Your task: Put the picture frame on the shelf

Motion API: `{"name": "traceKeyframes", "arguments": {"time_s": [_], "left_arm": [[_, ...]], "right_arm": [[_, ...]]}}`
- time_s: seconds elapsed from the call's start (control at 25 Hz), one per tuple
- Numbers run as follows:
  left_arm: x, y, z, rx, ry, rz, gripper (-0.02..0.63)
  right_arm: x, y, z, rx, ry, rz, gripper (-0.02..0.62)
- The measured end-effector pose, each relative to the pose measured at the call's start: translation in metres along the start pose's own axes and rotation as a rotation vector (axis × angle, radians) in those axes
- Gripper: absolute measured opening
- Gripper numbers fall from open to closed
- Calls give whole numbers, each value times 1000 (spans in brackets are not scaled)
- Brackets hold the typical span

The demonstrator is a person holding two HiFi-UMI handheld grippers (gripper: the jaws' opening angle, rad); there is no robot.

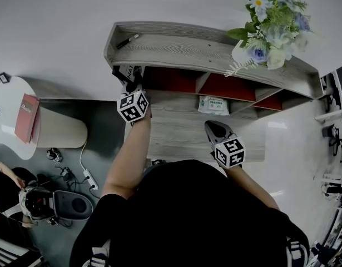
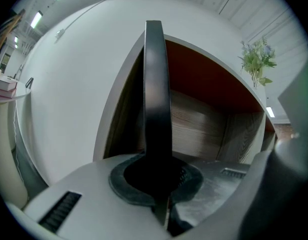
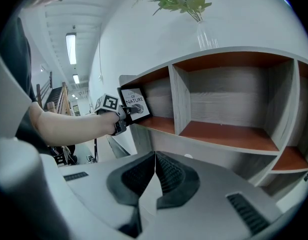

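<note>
We are at the placing step. Our left hand-held gripper has its jaws clamped tight on the picture frame, a black-edged frame with a print that reads "NATURE". In the left gripper view the frame rises edge-on straight out of the pads. It stands upright at the mouth of the leftmost compartment of the shelf, face turned outward and leaning a little. From the right gripper view its lower edge looks down at the compartment's reddish floor, but we cannot tell for sure whether it rests there or hangs just above.

Our right hand-held gripper has its 2 jaws closed together with nothing between them. It hangs in front of the shelf, well apart from the frame, and takes no part in the hold.

We judge the task nearly done. The next move calls for settling the frame's lower edge firmly on the floor of the compartment and checking that it stands by itself. Then the pads should part slowly and the gripper draw straight back, so the frame is not dragged or tipped forward off the edge. The bunch of flowers on top of the shelf and the pack of wipes on the ledge below lie well clear.
</note>
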State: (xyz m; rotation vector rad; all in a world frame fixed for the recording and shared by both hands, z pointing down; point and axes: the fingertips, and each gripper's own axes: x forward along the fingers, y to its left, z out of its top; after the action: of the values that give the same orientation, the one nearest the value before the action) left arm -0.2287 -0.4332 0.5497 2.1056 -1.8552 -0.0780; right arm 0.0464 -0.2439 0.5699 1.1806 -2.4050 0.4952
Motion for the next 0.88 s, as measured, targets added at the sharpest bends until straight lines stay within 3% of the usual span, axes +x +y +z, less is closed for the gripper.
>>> {"name": "traceKeyframes", "arguments": {"time_s": [0.88], "left_arm": [[9,0,-4,10,18,-7,29]], "right_arm": [[-8,1,-5,9,-1,-25,15]]}}
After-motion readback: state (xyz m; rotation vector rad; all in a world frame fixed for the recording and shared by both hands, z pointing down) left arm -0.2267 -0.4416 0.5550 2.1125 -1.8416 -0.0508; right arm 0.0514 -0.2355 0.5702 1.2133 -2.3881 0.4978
